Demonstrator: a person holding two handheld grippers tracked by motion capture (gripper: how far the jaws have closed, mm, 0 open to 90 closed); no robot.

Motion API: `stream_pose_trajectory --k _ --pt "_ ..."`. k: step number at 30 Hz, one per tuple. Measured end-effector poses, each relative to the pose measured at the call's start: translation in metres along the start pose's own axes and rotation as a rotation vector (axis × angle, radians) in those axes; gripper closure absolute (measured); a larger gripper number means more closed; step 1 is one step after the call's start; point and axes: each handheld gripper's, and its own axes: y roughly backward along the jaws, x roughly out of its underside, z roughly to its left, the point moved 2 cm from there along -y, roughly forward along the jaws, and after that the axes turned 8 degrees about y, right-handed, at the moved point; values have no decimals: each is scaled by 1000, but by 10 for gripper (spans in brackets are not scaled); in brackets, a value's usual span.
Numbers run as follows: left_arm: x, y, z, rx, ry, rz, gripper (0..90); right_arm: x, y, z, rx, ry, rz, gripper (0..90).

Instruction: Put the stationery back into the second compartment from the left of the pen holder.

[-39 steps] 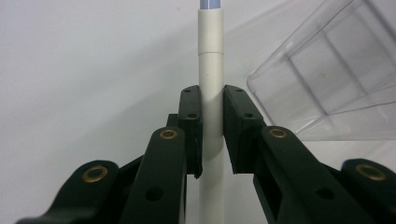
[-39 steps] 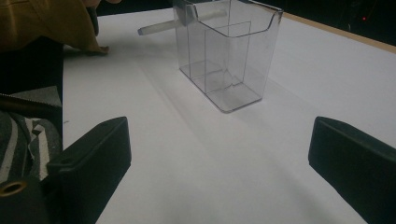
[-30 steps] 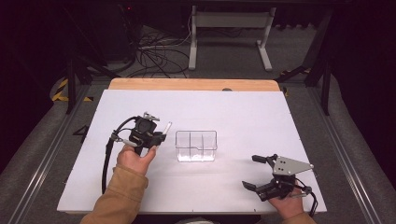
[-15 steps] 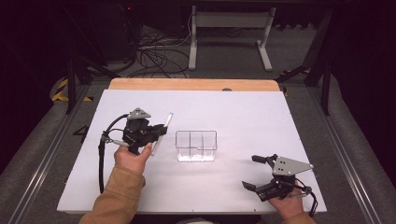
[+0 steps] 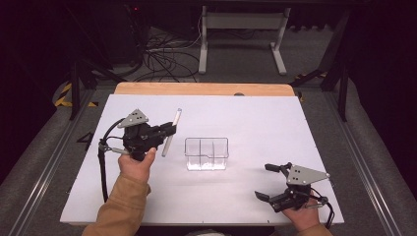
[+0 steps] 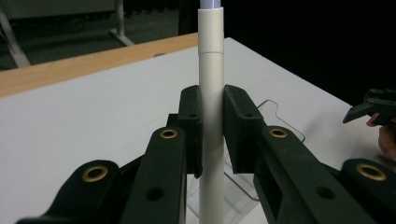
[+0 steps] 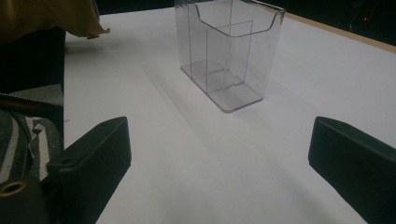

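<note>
My left gripper [image 5: 169, 131] [image 6: 212, 126] is shut on a slim white tube [image 5: 172, 132] [image 6: 211, 79], held above the table left of a clear plastic organizer [image 5: 207, 153] [image 7: 229, 51]. The tube leans with its top away from me. The organizer is an empty box with inner dividers, standing mid-table. My right gripper [image 5: 266, 182] [image 7: 219, 172] rests near the front right corner, open, with nothing between its jaws, pointing toward the organizer.
The white table top [image 5: 255, 118] has a wooden strip [image 5: 201, 89] along its far edge. Beyond it are a table leg frame [image 5: 241, 29] and loose cables [image 5: 162, 54] on the floor. A mustard sleeve [image 5: 123, 206] covers the left forearm.
The left gripper with the tube has drifted left and back, then tilted so the tube leans more upright beside the organizer. The right gripper has stayed put.
</note>
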Motion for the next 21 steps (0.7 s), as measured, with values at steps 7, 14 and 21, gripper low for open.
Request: stream_pose_trajectory --k 7,14,21 --pt "-4 0 -5 19 -55 -39 785 0 0 0 0 1 2 64" --pt "-11 -5 -13 59 -81 -77 785 0 -1 0 0 3 0 64" --pt "-14 -12 -17 102 -103 -89 785 1 -1 0 2 2 6 64"
